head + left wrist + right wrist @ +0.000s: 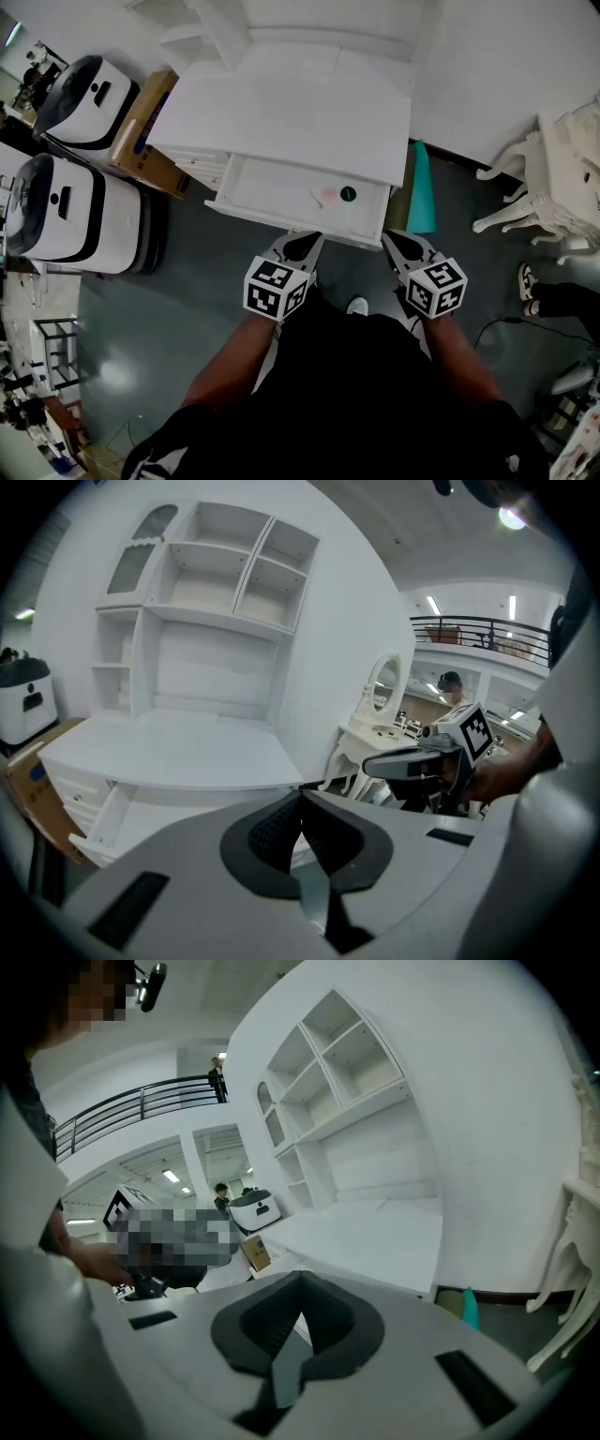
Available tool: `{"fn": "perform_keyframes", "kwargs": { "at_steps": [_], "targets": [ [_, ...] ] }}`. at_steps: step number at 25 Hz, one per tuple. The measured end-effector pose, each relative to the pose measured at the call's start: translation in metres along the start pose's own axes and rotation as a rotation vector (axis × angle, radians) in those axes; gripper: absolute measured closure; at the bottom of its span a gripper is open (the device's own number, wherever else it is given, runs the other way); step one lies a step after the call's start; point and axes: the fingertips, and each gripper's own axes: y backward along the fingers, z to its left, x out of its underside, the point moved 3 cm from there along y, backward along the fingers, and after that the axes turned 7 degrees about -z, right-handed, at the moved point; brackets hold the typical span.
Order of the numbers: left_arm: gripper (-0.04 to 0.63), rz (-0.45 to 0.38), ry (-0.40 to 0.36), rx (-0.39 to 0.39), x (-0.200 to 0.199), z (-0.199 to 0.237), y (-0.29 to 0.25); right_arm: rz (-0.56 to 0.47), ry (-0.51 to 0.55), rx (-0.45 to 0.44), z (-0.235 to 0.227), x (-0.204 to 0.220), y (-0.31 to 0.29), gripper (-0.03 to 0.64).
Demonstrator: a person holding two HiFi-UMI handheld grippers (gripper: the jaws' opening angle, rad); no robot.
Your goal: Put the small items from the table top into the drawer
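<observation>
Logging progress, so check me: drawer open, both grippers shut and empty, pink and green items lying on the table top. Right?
Not quite: the head view shows the pink item and the green item inside the open drawer, not on the table top. The rest holds: the left gripper and right gripper are shut and empty.

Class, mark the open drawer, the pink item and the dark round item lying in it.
open drawer (267,192): head view, on the bare floor of the drawer.
pink item (329,197): head view, on its middle.
dark round item (348,194): head view, on its middle.
</observation>
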Motion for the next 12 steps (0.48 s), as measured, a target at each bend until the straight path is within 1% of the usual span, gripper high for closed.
{"fn": "perform_keyframes", "kwargs": {
  "at_steps": [7,12],
  "targets": [
    [0.586,-0.022,0.026,-0.005,0.009,-0.030,0.014,0.028,-0.045,-0.008,-0.003,0.021,0.022,0.591],
    [0.586,-0.031,0.036,-0.017,0.013,-0.034,0.018,0.033,-0.047,-0.009,-0.002,0.028,0.030,0.591]
  ]
}}
